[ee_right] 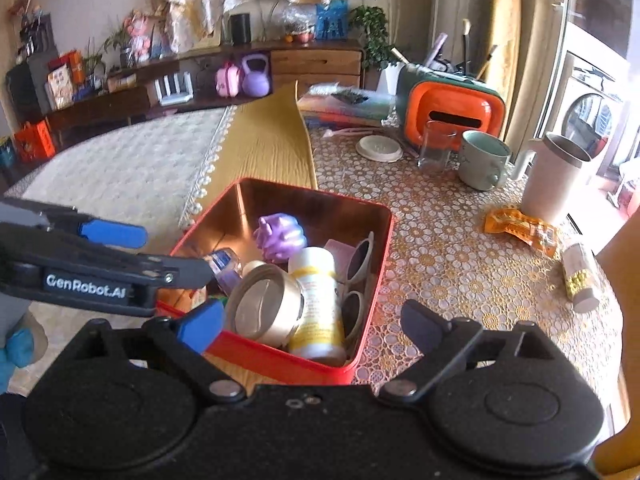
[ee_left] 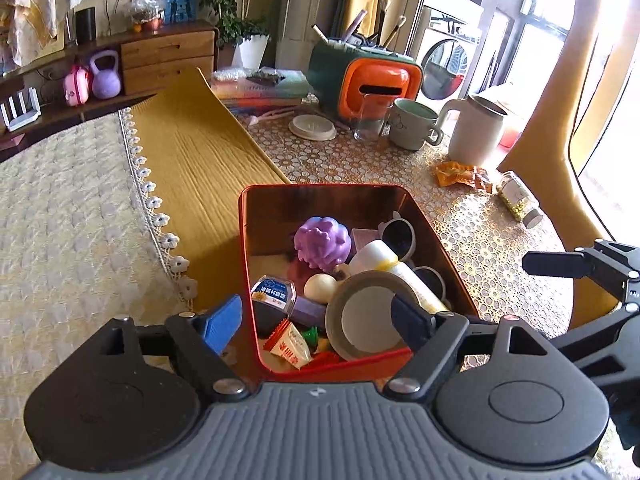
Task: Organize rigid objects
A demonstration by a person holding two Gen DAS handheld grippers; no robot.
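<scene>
Both claws, left claw point(ee_left: 320, 320) and right claw point(ee_right: 314, 326), gape empty over the glossy red metal tin point(ee_right: 280, 358) holding a round tape roll point(ee_right: 266, 304), a knobbly purple ball point(ee_right: 280, 236) and a smooth white bottle point(ee_right: 318, 300).

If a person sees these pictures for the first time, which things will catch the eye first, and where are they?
First comes the red tin box in the middle of the lace-covered table, crowded with small things: a purple spiky toy, a white bottle and sunglasses. Both open grippers, the left gripper and the right gripper, hang just above its near edge. Behind it stands an orange and green case.
</scene>
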